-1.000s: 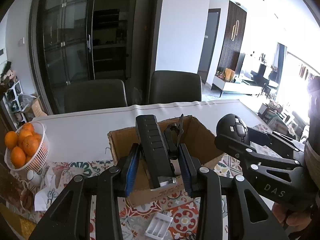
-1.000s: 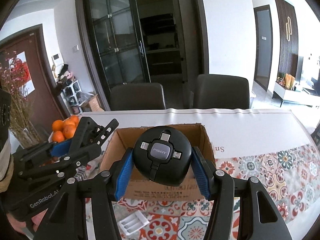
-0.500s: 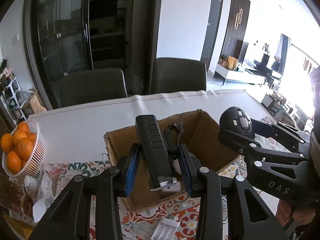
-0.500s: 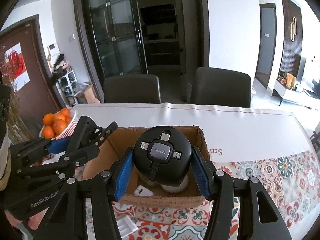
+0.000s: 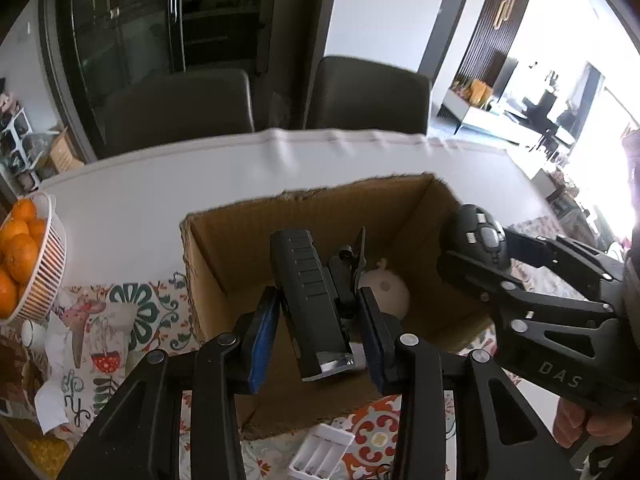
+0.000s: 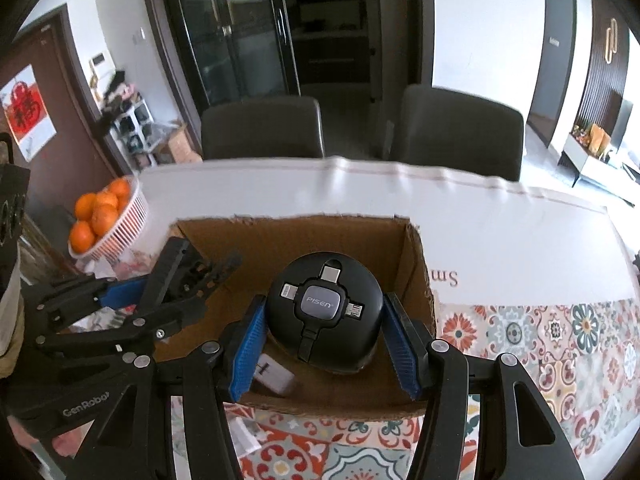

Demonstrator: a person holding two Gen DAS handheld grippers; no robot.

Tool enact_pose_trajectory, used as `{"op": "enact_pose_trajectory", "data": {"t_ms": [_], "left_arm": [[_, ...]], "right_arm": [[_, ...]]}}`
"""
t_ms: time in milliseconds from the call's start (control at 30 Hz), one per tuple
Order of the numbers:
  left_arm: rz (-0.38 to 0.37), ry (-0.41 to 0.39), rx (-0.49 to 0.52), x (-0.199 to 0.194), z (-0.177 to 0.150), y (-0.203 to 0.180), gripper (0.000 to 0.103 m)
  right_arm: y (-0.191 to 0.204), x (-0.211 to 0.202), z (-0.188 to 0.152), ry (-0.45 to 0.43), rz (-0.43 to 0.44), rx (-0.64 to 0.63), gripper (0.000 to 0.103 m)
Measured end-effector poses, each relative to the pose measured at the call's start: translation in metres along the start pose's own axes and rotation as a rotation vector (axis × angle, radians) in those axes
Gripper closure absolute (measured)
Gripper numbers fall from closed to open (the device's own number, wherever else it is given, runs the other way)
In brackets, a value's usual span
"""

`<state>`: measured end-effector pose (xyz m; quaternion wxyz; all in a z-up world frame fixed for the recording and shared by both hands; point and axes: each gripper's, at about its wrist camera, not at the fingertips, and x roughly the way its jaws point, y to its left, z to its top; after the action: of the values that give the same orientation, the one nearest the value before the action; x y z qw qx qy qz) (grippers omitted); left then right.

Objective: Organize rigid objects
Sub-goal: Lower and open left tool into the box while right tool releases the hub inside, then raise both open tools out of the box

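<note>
Setting: dining table (image 6: 500,240) under a white cover, with a patterned tile-print cloth (image 6: 560,344) on the near side; two dark chairs (image 6: 264,128) behind it, glass-door cabinets beyond.
Container: open cardboard box (image 5: 224,248) standing on the table, both grippers poised over it.
Left gripper (image 5: 318,332): jaws narrow, blue pads clamped on a black ribbed rectangular device (image 5: 306,292) with a black clip-like part on its right side; the device tilts over the box opening.
Right gripper (image 6: 325,336): jaws about half spread, gripping a round black PISEN cable reel (image 6: 324,308) by its sides, face up, above the box interior.
Box contents: a pale rounded object (image 5: 386,294) on the floor of the box; a small white block (image 6: 272,374) near the front wall.
Outside the box: white battery holder (image 5: 320,456) lying on the patterned cloth, just in front of the box.
Fruit: white slatted basket (image 6: 124,224) of oranges (image 6: 96,216) at the table's left end, well apart from the box.
Person: part of a hand (image 5: 584,424) on the right gripper's handle.
</note>
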<state>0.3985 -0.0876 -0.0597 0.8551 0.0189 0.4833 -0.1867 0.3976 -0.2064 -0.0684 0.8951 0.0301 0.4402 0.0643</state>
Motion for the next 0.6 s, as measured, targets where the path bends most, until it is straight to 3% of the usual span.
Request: {"op": "enact_pose_trajectory", "data": {"t_ms": [200, 333, 600], "left_arm": [[0.022, 0.027, -0.010, 0.009, -0.007, -0.002, 0.062], [0.033, 0.006, -0.011, 0.005, -0.007, -0.003, 0.059], [0.115, -0.067, -0.010, -0.024, -0.016, -0.010, 0.041]], "right_arm": [[-0.005, 0.014, -0.004, 0.051, 0.005, -0.011, 0.045], [-0.007, 0.007, -0.005, 0.019, -0.005, -0.015, 0.039], [-0.013, -0.015, -0.009, -0.029, -0.014, 0.009, 0.039]]}}
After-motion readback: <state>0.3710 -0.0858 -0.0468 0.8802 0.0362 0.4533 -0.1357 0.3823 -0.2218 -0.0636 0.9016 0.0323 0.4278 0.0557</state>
